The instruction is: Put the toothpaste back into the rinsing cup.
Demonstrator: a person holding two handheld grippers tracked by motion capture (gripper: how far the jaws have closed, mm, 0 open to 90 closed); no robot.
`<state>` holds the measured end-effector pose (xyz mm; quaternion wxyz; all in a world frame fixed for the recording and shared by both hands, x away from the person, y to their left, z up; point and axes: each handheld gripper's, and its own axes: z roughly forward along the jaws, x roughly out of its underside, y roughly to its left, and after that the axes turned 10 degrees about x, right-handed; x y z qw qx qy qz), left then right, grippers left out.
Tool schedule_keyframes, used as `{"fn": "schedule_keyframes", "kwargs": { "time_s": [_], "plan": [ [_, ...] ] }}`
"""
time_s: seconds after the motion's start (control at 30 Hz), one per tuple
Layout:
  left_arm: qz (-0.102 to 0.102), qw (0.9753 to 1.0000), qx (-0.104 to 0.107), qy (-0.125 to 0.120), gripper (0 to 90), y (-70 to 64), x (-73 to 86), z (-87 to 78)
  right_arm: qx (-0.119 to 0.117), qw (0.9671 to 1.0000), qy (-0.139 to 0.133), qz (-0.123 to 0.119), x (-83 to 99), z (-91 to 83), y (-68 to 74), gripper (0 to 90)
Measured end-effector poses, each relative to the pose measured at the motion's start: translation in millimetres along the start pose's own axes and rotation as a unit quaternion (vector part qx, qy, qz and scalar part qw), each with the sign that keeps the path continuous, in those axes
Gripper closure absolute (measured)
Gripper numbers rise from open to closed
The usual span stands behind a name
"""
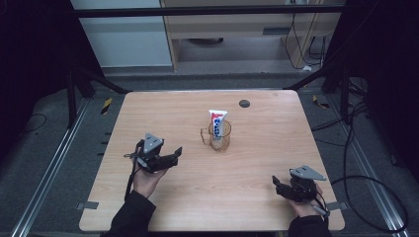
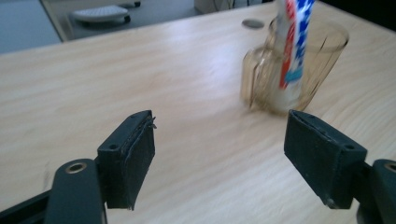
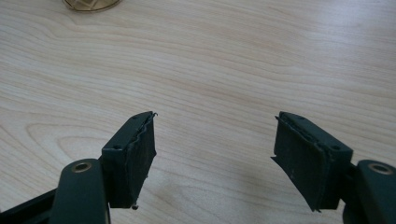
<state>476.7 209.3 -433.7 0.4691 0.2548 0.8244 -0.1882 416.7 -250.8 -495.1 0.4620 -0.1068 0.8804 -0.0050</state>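
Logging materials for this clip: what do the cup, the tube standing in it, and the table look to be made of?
Cup: probably clear plastic with an amber tint, since the tube shows through its wall; glass is possible. Tube: likely soft glossy plastic, white with red and blue print and a flat crimped top end. Table: pale wood grain, smooth and matte; it may be laminate rather than solid wood.

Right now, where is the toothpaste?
The toothpaste stands upright inside the clear cup near the middle of the table in the high view, ahead of the left gripper.
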Motion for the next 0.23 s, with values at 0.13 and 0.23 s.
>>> {"fn": "schedule_keyframes", "kwargs": {
  "time_s": [0.13,0.23],
  "plan": [
    [-0.005,0.9995,-0.017,0.025,21.2,12.2,21.5,-15.6,0.002,1.0000,-0.001,0.006,0.5,0.2,-2.4,28.2],
    [-0.013,0.9992,-0.019,0.031,21.1,19.0,38.7,-27.0,0.004,0.9999,-0.005,0.009,0.7,-0.9,-4.1,27.8]
  ]
}}
